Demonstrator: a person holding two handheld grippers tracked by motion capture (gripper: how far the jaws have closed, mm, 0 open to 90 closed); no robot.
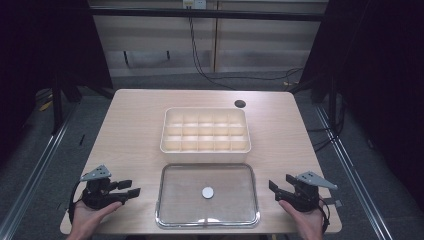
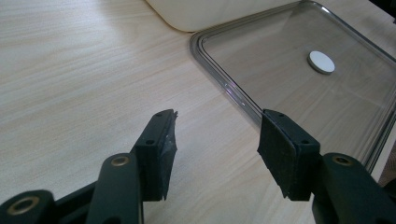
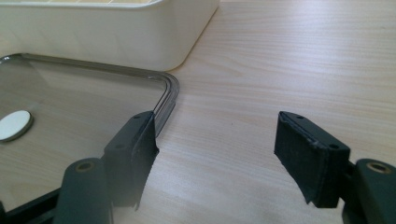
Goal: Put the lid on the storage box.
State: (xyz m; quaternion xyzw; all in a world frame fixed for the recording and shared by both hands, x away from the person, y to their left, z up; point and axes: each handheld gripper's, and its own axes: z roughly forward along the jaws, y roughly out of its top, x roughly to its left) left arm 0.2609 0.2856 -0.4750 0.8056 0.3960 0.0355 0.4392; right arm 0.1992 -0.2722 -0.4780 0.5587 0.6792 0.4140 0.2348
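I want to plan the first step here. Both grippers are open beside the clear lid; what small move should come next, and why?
Probably bring the left gripper and the right gripper inward to the short edges of the clear lid. Both are open and hold nothing, the lid lies flat in front of the open divided box, and each gripper already faces its rim.

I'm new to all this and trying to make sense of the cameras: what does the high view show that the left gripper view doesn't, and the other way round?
High view: the cream plastic box's grid of compartments, a dark round hole in the tabletop, both hands, the right hand-held gripper, open.

Left gripper view: the left hand-held gripper up close, its black jaws apart with nothing between them.

Both: the pale wooden table, the clear rectangular lid and its white round knob.
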